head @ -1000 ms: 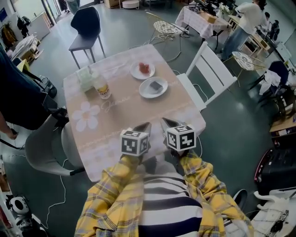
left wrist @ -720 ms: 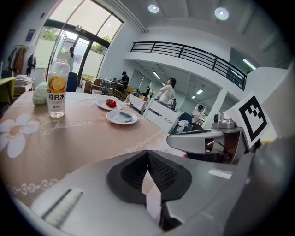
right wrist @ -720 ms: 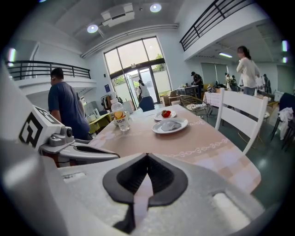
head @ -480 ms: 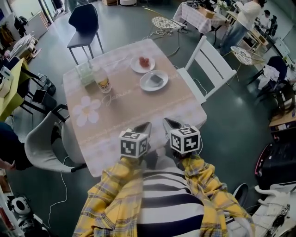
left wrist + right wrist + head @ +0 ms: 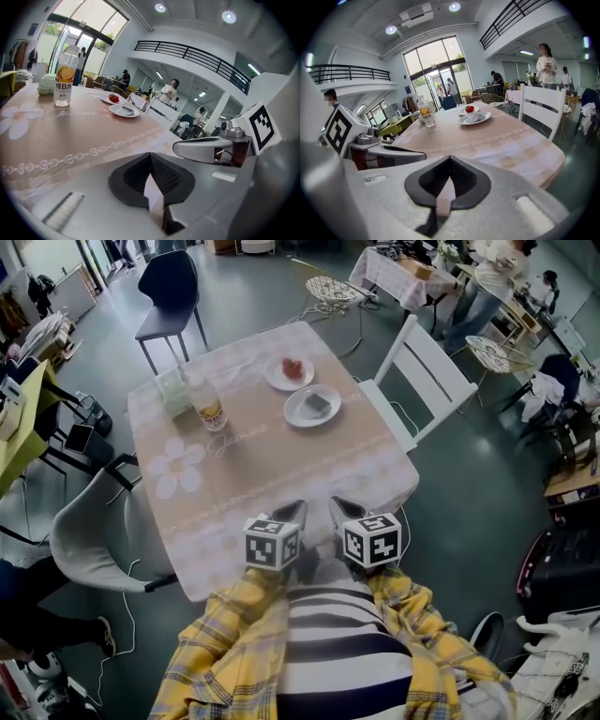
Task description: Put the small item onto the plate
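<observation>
On the pink-patterned table (image 5: pixel 272 456), a white plate (image 5: pixel 312 405) carries a small grey item (image 5: pixel 317 403). Just behind it, a second plate (image 5: pixel 289 372) holds a red item (image 5: pixel 292 367). Both plates also show in the left gripper view, grey-item plate (image 5: pixel 124 110) and red item (image 5: pixel 114 98), and in the right gripper view, plate (image 5: pixel 474 118) and red item (image 5: pixel 469 108). My left gripper (image 5: pixel 292 514) and right gripper (image 5: pixel 339 510) hover side by side over the table's near edge, far from the plates. Each has its jaws shut with nothing between them, left gripper (image 5: pixel 150 154) and right gripper (image 5: pixel 450 158).
A drink bottle (image 5: pixel 208 409) and a pale green pack (image 5: pixel 173 390) stand at the table's left back. A white chair (image 5: pixel 427 371) is at the right side, a grey chair (image 5: pixel 89 535) at the left, a dark chair (image 5: pixel 169 296) behind. People stand in the background.
Both grippers have drawn back a little toward my body at the near table edge. The dark-clothed person at the left has moved away toward the lower left.
</observation>
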`<control>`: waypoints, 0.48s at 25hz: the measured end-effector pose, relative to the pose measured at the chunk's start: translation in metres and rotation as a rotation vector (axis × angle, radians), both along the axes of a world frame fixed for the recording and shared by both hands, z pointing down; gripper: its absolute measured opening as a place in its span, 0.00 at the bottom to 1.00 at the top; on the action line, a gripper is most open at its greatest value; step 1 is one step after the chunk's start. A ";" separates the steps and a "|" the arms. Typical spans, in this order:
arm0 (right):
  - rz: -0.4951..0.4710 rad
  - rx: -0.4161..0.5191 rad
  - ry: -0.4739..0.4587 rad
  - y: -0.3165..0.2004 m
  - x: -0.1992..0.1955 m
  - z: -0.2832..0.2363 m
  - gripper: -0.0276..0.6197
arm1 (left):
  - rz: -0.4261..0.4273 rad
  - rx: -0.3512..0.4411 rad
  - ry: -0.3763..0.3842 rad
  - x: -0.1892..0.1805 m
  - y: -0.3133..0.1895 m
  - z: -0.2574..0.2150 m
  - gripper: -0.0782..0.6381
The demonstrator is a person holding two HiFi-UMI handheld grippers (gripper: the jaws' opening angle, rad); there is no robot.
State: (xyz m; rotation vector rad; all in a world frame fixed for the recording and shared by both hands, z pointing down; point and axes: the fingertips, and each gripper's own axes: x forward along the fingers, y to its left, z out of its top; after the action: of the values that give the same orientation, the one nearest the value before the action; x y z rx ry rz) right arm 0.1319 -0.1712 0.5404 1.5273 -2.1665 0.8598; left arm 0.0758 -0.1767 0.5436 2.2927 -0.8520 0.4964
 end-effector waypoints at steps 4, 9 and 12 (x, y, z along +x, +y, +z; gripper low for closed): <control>0.009 -0.002 0.001 0.001 0.002 0.001 0.04 | -0.001 -0.002 0.004 0.000 0.000 0.000 0.11; 0.018 -0.001 -0.002 -0.001 0.006 0.000 0.04 | -0.005 0.000 0.003 0.000 -0.003 0.000 0.11; 0.014 0.000 -0.010 -0.003 0.006 -0.001 0.04 | -0.007 0.000 0.002 0.001 -0.003 0.000 0.11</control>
State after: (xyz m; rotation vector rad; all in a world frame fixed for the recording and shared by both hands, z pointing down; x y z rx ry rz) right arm 0.1384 -0.1744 0.5399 1.5425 -2.1655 0.8743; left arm 0.0766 -0.1801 0.5438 2.2892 -0.8589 0.4911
